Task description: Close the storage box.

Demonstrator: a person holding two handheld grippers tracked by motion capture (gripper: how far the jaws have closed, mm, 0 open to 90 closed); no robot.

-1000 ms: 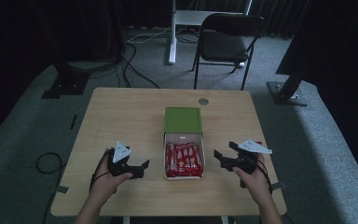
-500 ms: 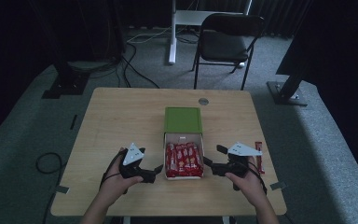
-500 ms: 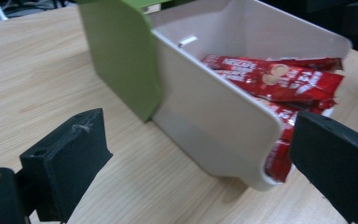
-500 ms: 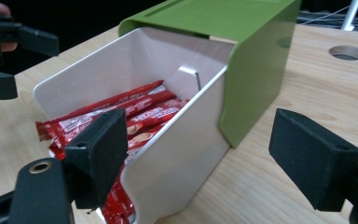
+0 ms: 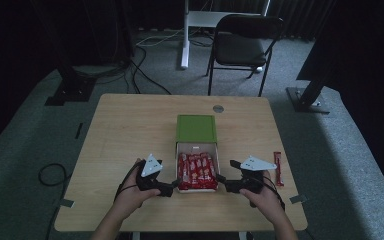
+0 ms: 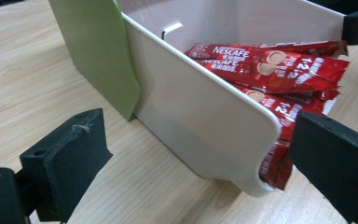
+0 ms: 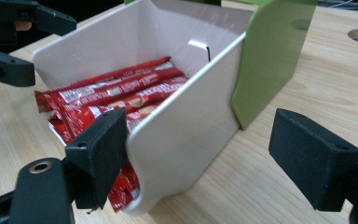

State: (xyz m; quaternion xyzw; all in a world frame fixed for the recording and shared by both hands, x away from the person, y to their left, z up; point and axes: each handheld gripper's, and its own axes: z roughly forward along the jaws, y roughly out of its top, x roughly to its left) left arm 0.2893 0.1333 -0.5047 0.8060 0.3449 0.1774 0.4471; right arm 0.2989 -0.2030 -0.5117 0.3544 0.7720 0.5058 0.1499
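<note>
Hidden: sachets [image 5: 196,171] overlap in a red heap inside the white box [image 5: 197,147], so their number cannot be counted; the box's near wall hides the lower ones in both gripper views, and their small print is too blurred to read from above.
Cut off: forearms run off the table's [image 5: 130,125] near edge; the chair [image 5: 245,40] beyond the far edge is dim.
Counts: one white box, one green lid [image 5: 196,128], one loose red sachet [image 5: 277,168], two grippers.
Box place: middle of the table, nearer the near edge, with the green lid against its far end.
Loose sachet place: flat near the right edge, well apart from the box.
Left gripper [image 5: 173,186]: jaws wide, nothing held; one jaw stands outside the box's left wall, the other near the open near end by the sachet tips.
Right gripper [image 5: 221,180]: jaws wide, nothing held; it straddles the box's right wall at the near corner, one jaw on the sachet side, one outside.
Contact: whether any pad touches the wall cannot be told.
</note>
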